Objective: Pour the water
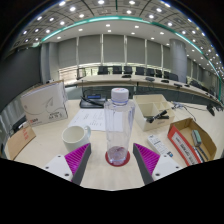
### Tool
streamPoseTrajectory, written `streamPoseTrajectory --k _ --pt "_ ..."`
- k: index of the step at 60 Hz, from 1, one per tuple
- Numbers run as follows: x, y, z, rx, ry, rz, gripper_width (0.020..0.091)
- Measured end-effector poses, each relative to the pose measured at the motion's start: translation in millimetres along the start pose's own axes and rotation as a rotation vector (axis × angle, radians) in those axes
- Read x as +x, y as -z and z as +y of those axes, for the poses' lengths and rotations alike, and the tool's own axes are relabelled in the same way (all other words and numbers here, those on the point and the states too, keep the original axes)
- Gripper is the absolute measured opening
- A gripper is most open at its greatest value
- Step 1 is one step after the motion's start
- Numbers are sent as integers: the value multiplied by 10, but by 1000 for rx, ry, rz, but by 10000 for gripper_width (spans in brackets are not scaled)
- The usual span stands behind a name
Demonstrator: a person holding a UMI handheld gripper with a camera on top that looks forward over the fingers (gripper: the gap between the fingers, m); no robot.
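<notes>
A clear plastic bottle (119,125) with a white cap stands upright on a round red coaster (118,158) on the pale table (45,148). It sits between my gripper's (112,160) two fingers, with a gap at each side. The magenta pads (77,157) flank its base and do not touch it, so my gripper is open. A white mug (76,137) stands to the left of the bottle, just beyond the left finger.
An open cardboard box (152,108) sits behind the bottle to the right. A red-edged box (192,138) holding tools lies at the right. A white box (45,102) stands at the far left. Papers (92,118) lie behind the mug. Chairs and desks line the back.
</notes>
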State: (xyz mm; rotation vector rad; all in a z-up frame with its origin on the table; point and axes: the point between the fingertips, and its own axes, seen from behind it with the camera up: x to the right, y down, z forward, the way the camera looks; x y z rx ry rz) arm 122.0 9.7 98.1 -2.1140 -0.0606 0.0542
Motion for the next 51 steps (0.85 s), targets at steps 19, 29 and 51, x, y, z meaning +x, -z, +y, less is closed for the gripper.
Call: streamPoseTrajectory --k 19,29,51 --pt "-821 1627 64 -121 19 93 859" --pt "-1328 2236 140 -140 26 80 861" --pt "-1460 2682 120 -108 59 122 861"
